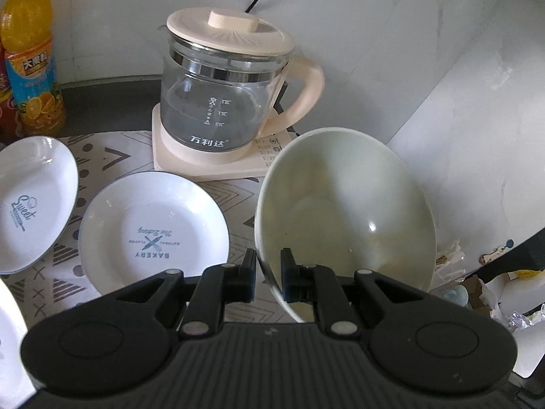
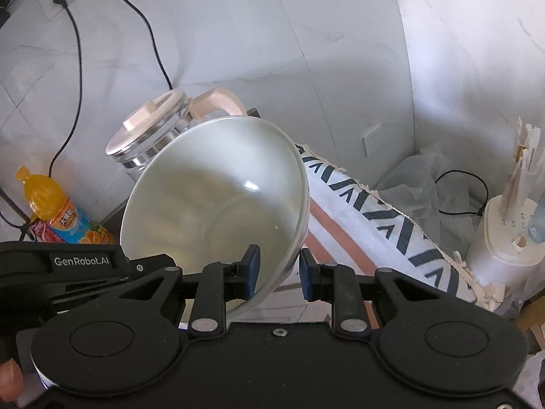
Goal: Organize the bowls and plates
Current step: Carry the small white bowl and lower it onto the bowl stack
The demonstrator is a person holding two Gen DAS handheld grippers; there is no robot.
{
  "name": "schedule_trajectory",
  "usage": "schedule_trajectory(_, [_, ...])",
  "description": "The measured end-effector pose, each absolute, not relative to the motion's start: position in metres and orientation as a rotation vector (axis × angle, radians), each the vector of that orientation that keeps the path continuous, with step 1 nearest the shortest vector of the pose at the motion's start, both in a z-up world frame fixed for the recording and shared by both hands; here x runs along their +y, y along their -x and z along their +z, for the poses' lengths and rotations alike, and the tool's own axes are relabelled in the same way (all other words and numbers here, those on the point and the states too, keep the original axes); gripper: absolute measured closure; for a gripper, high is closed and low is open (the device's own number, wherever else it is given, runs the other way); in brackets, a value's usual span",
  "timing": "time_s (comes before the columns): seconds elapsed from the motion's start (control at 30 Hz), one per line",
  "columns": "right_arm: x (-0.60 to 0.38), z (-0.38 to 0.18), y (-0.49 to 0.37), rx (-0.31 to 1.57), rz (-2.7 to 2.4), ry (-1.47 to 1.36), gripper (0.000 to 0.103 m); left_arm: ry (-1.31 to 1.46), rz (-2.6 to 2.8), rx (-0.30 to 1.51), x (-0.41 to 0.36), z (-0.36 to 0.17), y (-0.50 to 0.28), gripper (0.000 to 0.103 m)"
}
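Between the fingers of both tools sits one pale green bowl [image 1: 344, 218], tipped on edge and lifted off the surface [image 1: 102, 156], its hollow turned toward the cameras. The left tool [image 1: 268, 274] pinches the bowl's near rim, one finger inside and one outside the wall. The right tool [image 2: 279, 269] straddles the opposite side of the rim in the same way; its outer finger stands slightly off the wall, so I cannot tell whether that grip is firm.

Just left of the bowl, a white plate printed "BAKERY" [image 1: 153, 235] lies flat on the patterned cloth [image 1: 112, 153]. A second white plate marked "Sweet" [image 1: 32, 201] lies beside it further left, close but apart. The edge of another white dish [image 1: 10, 341] shows at the lower left corner.

Behind the bowl a glass kettle with a cream lid and handle [image 1: 224, 95] stands on its cream base [image 1: 204, 163]. An orange drink bottle [image 1: 32, 58] stands upright at the far left, against the white wall [image 1: 374, 34].
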State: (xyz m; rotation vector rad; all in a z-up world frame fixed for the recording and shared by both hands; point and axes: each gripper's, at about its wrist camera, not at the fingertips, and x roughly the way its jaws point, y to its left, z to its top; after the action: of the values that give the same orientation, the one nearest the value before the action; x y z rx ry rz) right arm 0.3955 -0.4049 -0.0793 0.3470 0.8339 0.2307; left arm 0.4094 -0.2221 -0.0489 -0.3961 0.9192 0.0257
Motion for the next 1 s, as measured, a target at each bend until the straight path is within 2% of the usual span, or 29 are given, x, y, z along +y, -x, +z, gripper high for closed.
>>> schedule_trajectory(0.5, [-0.380,-0.065,-0.329,0.786,0.210,-0.321,0.079,0.391,-0.009,0.887,-0.198,-0.030,-0.348,0.091])
schedule_trajectory(1.0, [-0.355,-0.082,-0.276,0.834,0.246,-0.314,0.079,0.399,0.021,0.914,-0.167,-0.044,-0.291,0.090])
